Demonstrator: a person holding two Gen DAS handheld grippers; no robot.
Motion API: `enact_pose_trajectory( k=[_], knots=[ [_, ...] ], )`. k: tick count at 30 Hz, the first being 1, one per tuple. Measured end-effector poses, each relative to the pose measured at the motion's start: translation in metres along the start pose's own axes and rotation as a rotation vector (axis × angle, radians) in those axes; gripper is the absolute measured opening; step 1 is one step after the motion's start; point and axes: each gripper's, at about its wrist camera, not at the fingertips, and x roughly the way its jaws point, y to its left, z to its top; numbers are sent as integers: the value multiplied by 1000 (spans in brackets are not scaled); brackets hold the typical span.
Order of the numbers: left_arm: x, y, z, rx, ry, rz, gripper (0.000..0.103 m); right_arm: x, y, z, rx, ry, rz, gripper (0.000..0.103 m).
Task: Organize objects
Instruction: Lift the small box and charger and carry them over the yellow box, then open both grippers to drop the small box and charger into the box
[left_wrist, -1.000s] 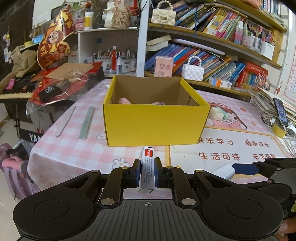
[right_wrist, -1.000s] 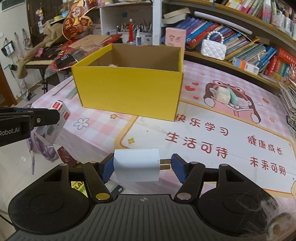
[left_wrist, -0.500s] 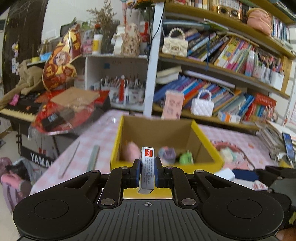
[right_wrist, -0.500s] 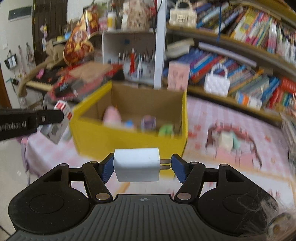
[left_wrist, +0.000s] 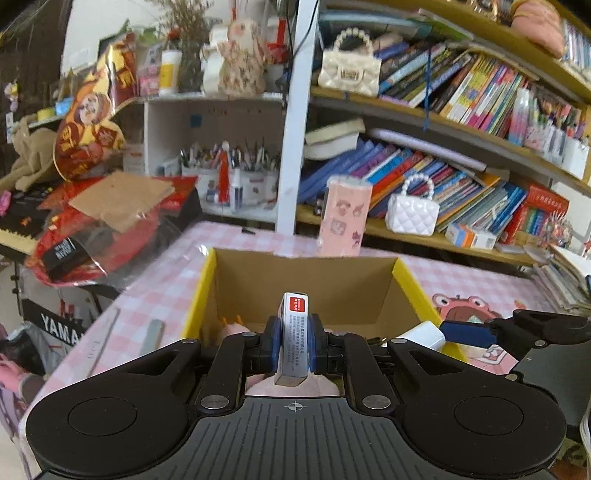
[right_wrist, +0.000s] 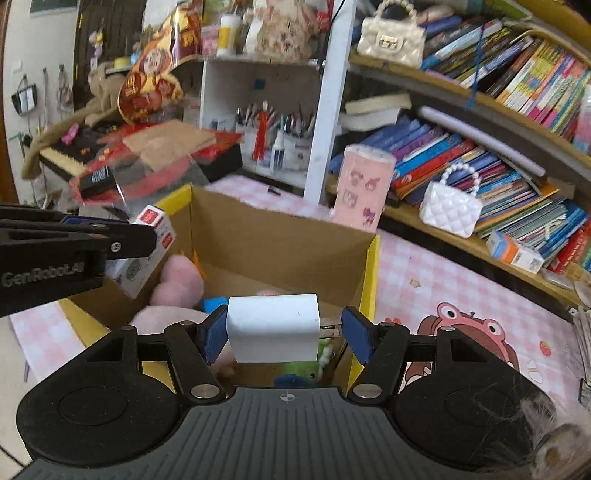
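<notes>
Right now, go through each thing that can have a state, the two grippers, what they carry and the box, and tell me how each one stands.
left gripper: shut on the small carton
small carton: upright between the pads, over the box
right gripper: shut on the white charger
white charger: held sideways, prongs against one pad, over the box
yellow box: open-topped, already holding a pink plush toy and other small items

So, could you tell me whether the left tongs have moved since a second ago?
Yes. The left tongs, gripping the small white carton, moved forward from before the yellow cardboard box to over its opening.
</notes>
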Motion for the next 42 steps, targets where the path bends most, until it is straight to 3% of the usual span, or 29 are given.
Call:
enact_pose_trajectory(
  k=[7,13,15,17,20,29,35,42],
  knots=[
    [40,-2,-6,-6,88,5,13,37,-9,0,-23,88,41,63],
    [53,-2,-9,-8,125,6,16,44,-8,-1,-79,90,59,61],
    [54,-3,-8,-10,130,16,22,45,-8,-1,-88,88,63,63],
    [54,-3,-7,-12,129,19,47,44,-9,0,-92,84,58,65],
    [42,-3,-5,-11,83,26,58,39,-8,1,-105,56,40,66],
    [-3,-9,-3,21,-34,47,72,1,-14,1,-39,-47,-4,68],
    [-31,-5,-12,23,-58,65,75,-27,-11,-10,12,-77,-41,68],
    [-60,4,-34,19,-42,98,80,-53,-1,-33,43,-52,-54,69]
  ],
)
